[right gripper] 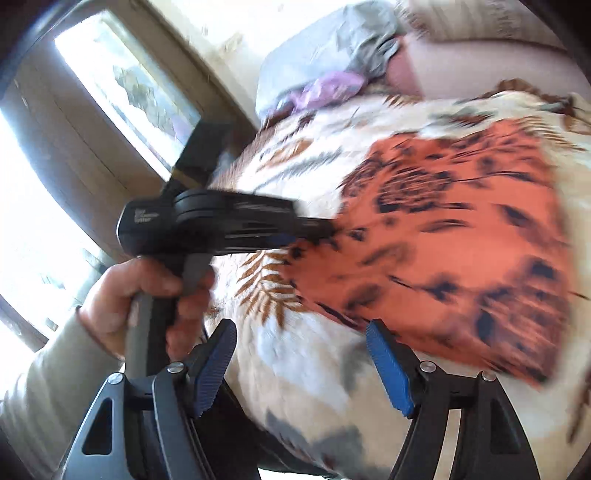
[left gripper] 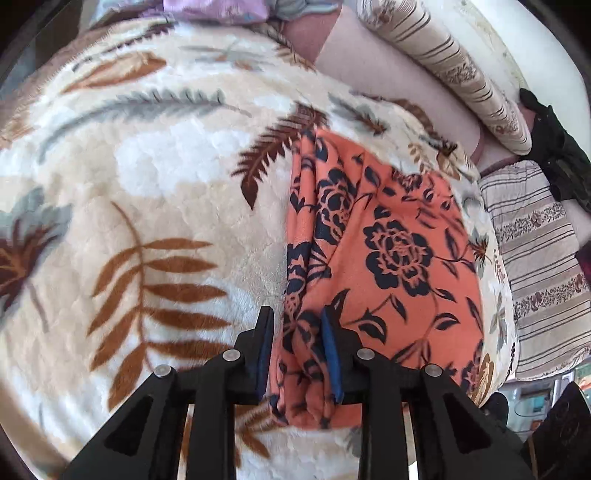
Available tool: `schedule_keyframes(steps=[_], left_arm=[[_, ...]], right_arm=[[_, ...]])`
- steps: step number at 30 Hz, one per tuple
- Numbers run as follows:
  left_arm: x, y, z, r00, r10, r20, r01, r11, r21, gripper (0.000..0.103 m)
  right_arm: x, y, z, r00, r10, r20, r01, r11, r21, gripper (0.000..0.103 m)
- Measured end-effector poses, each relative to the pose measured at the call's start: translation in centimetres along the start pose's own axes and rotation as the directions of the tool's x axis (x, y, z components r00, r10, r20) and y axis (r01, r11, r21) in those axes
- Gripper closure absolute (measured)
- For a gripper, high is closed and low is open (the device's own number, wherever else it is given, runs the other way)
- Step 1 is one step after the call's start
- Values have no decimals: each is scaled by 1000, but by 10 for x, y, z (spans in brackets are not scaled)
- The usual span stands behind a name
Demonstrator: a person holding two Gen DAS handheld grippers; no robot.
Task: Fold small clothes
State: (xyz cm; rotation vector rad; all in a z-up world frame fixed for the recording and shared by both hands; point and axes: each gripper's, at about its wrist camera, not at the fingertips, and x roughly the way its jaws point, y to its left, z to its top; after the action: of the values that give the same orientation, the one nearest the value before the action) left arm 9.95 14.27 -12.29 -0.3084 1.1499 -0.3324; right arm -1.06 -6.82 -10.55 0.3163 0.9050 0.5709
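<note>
**Left gripper pinching the cloth, right one hanging open**

While the orange floral cloth is lying flat on the leaf-print blanket, the left gripper is sitting at its near-left edge w/ jaws narrowed onto a bunched ridge of fabric. Folds are running between the blue pads, touching both, so it's gripping the cloth. Most of the cloth is spreading away to the right of the ridge, toward the blanket's right side.

From the right wrist view, the right gripper is hovering w/ jaws spread wide, nothing between the pads, only blanket showing in the gap. The cloth is lying just beyond its right finger; touching or not, can't tell, pic is badly motion-blurred. The left hand is wrapping round the other tool's handle, that tool's tips reaching the cloth's edge.

Striped cushions are sitting along the blanket's right side, & a purple garment is lying at the far end.
</note>
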Motion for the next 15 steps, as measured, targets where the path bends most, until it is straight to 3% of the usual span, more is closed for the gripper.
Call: schedule_keyframes(steps=[3,4,6,7,8,10,12,14,15], left_arm=[[-26,-14,-13,997,-50,60,48,998,34,79],[-27,-17,-18,997,-37,67,34,998,43,79],[-4,-17,-28,998,61,2,-61,997,54,79],[14,-11,-34,992,118,-48,-116,992,54,74],[19,-7,-39,993,109,-50,-108,994,36,74],[6,-11,-41,995,104,5,-104,994,11,75],[-10,-26,-39,990,128,57,-131,990,48,76],[-27,-45,-33,983,131,127,-144,984,101,72],[-36,-56,-29,979,111,170,-132,984,121,65]], right_arm=[[-45,-41,-13,998,-31,60,24,993,114,27],[-57,-57,-16,996,-45,76,31,984,176,27],[-81,-93,-22,991,-52,123,9,945,327,25],[-84,-110,-22,990,-54,133,-4,917,399,24],[-85,-124,-22,990,-49,135,-19,890,456,24],[-79,-154,-20,992,17,125,-83,830,551,24],[-71,-168,-15,991,61,121,-122,797,592,24],[-58,-177,-6,987,110,119,-160,770,617,24],[-49,-179,1,984,134,119,-179,761,624,24]])
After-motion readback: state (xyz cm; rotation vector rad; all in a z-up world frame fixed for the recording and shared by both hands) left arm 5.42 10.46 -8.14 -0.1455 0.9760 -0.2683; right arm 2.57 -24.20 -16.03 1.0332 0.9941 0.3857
